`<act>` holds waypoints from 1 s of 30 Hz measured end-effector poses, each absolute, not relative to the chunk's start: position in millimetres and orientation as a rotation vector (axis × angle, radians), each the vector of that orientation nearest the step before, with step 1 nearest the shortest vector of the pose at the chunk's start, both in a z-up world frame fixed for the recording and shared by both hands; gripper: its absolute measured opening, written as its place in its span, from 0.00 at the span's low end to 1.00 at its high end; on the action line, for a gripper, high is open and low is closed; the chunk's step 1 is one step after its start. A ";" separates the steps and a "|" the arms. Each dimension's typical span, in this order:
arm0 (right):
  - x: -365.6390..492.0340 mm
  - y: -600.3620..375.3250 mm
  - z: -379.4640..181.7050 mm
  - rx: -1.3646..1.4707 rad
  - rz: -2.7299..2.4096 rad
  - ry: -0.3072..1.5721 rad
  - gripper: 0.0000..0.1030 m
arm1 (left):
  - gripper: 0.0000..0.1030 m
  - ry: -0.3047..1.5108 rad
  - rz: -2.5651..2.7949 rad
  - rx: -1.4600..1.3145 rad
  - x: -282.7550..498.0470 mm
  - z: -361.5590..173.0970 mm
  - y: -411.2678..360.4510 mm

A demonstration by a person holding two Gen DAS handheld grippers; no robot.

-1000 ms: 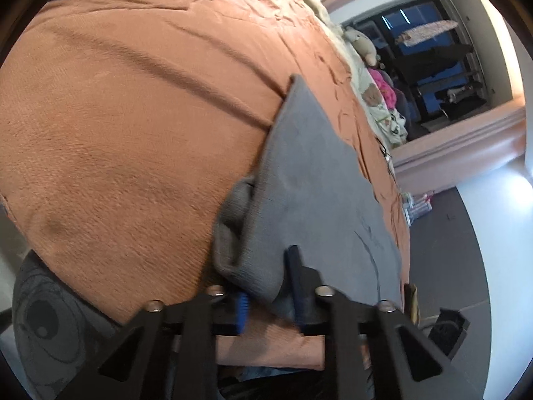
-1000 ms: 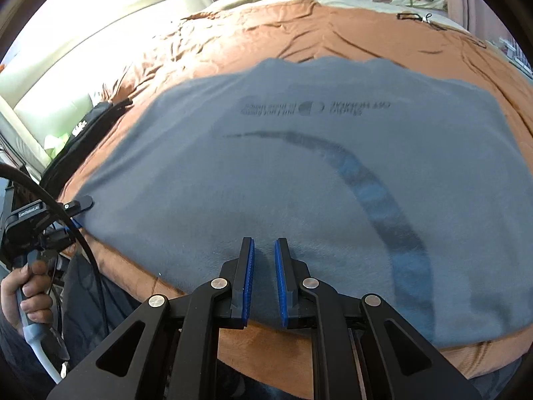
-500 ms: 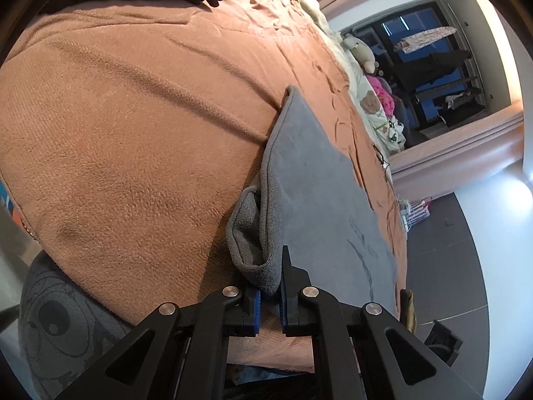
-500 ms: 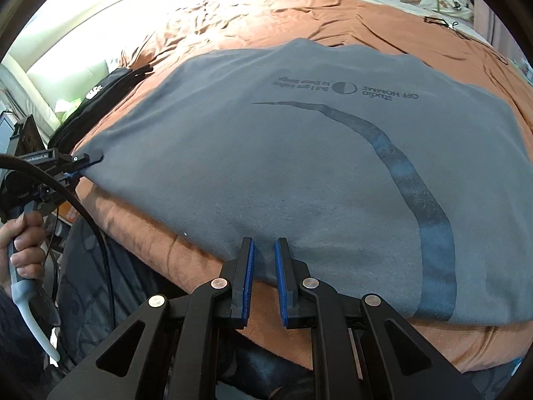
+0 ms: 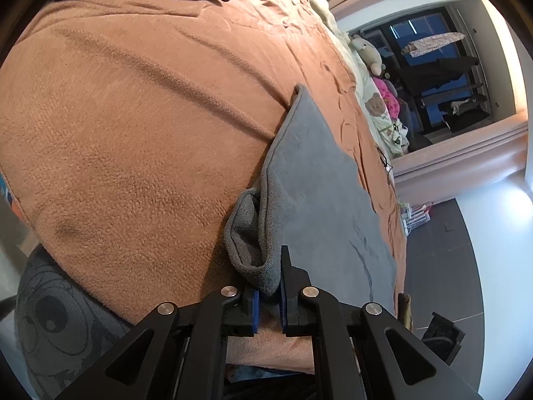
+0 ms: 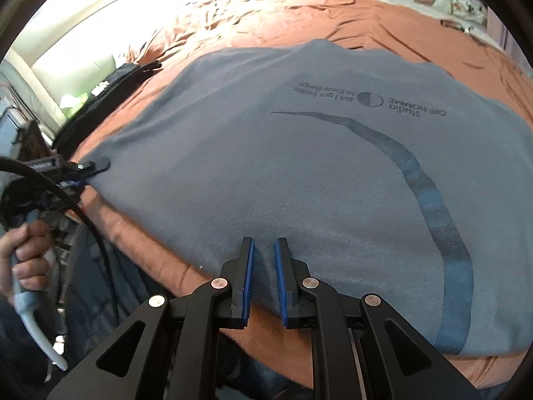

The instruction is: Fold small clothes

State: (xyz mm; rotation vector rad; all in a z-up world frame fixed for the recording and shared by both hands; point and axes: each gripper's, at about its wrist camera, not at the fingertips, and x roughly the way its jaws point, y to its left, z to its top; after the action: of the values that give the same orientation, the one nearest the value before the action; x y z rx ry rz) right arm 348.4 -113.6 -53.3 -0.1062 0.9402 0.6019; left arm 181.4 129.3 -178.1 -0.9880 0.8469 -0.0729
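Observation:
A grey T-shirt (image 6: 299,166) with a dark curved stripe and printed text lies spread flat on the orange bed cover (image 6: 283,10). In the left wrist view my left gripper (image 5: 268,286) is shut on a bunched corner of the grey T-shirt (image 5: 319,193) at the near bed edge. The left gripper also shows in the right wrist view (image 6: 83,170), at the shirt's left corner. My right gripper (image 6: 264,253) hovers over the shirt's near hem, jaws nearly closed with a narrow gap and nothing between them.
A black bag (image 6: 110,96) lies on the bed's left side. Stuffed toys and pink cloth (image 5: 376,76) sit at the far end of the bed. A dark patterned cushion (image 5: 56,316) is below the bed edge. A window with hanging clothes (image 5: 439,66) is beyond.
My left gripper closed on the shirt's bunched corner and keeps hold of it. My right gripper rose and drew back over the near hem, its jaws parting slightly.

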 end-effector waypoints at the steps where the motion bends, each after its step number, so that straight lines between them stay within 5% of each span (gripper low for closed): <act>1: 353.4 -116.3 -49.9 -0.099 0.591 0.939 0.09 | 0.08 0.847 -0.069 -0.988 181.8 -178.4 129.1; 30: 537.9 -81.9 -41.5 0.078 0.337 1.050 0.05 | 0.12 0.861 0.043 -1.111 176.2 -186.1 129.5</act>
State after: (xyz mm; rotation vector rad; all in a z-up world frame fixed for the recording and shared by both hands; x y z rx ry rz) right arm 537.9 -81.9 -41.5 0.0780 1.0499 0.3371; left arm 176.2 129.5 -186.1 -1.1114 0.8613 0.0430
